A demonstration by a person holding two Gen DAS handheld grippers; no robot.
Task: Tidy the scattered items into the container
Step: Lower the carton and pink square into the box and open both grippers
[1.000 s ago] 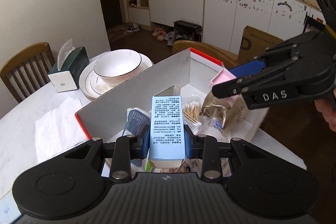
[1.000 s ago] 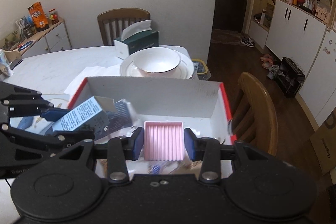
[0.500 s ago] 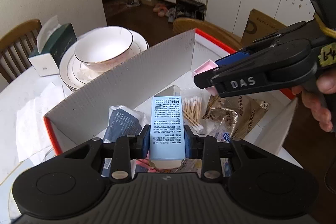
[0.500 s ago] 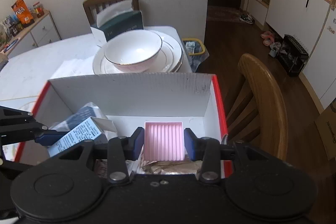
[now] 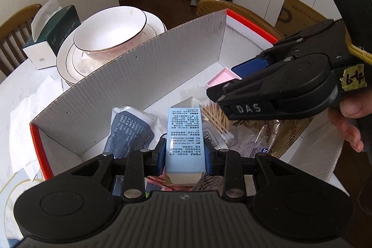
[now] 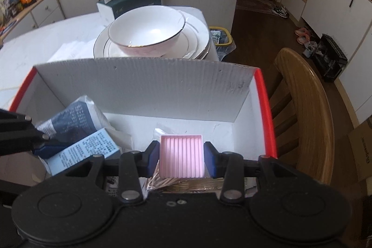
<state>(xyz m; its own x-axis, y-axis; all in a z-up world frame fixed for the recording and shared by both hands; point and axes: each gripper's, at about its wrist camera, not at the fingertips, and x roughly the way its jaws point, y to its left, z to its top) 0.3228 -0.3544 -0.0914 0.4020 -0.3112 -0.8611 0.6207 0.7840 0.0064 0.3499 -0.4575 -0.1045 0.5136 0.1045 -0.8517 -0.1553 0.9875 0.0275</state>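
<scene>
Both grippers have come down toward the cardboard box [image 5: 162, 66] since a second ago, so its white walls now fill more of each view and the bowl [image 6: 148, 30] on its stack of plates [image 6: 197, 38] sits farther up the picture. Left gripper [image 5: 185, 152] is clamped on a pale blue carton [image 5: 184, 138] printed with small text, holding it over the box's near end, above a dark blue packet [image 5: 130, 131] and a bundle of cotton swabs [image 5: 215, 117] lying on the box floor. Right gripper [image 6: 181, 158] is clamped on a pink ribbed tray [image 6: 181, 156], held over the box's interior near the red-edged right wall, with a crinkled gold wrapper [image 6: 193, 185] beneath it. A hand [image 5: 348, 117] grips the right tool's handle. Behind the box stands a green tissue box [image 6: 132, 1] on the white table [image 6: 46, 38].
</scene>
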